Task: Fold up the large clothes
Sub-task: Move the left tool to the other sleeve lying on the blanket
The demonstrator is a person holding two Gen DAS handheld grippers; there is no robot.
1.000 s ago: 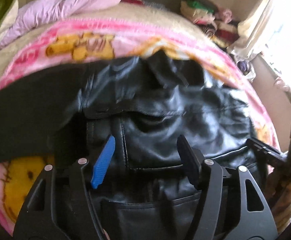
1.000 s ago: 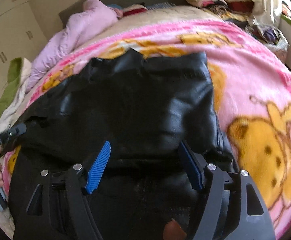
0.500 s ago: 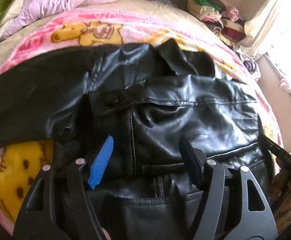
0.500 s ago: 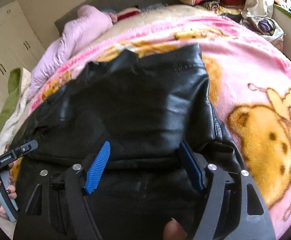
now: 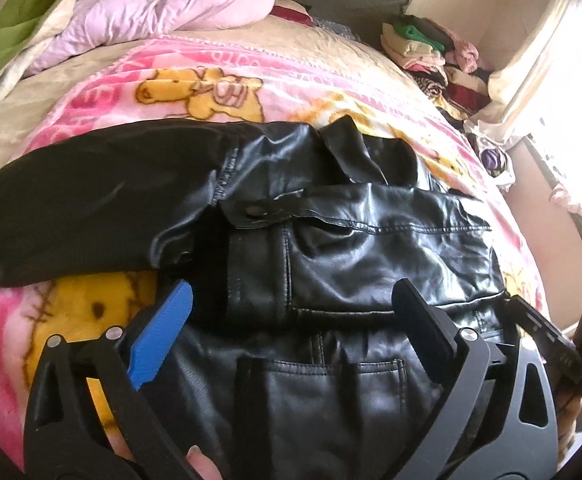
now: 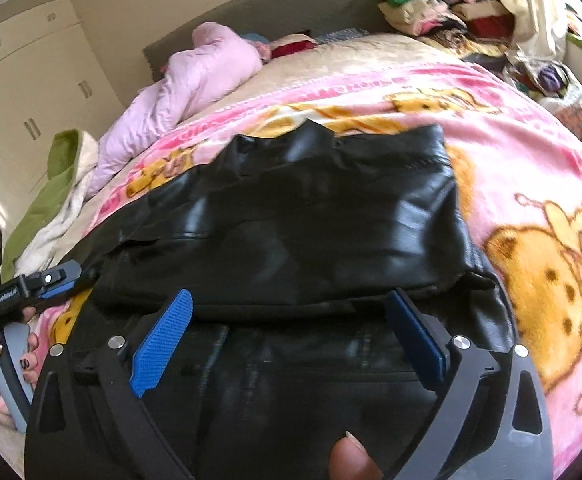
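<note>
Black leather jacket [image 5: 371,256]: one, spread under my tongs.
Tongs: two, my left tongs [image 5: 291,320] and my right tongs [image 6: 291,328].
Pink cartoon blanket [image 6: 511,168]: one.
Pale pink puffer coat [image 5: 163,4]: one.
Green-and-cream cloth [image 5: 15,36]: one.
Heap of folded clothes [image 5: 435,56]: one pile; I can't count its pieces.

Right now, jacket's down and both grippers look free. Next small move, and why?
Probably take the left gripper to the black sleeve and fold it inward: it sprawls across the pink blanket, beside the jacket body. Both jaws have just opened, pinching nothing.
</note>
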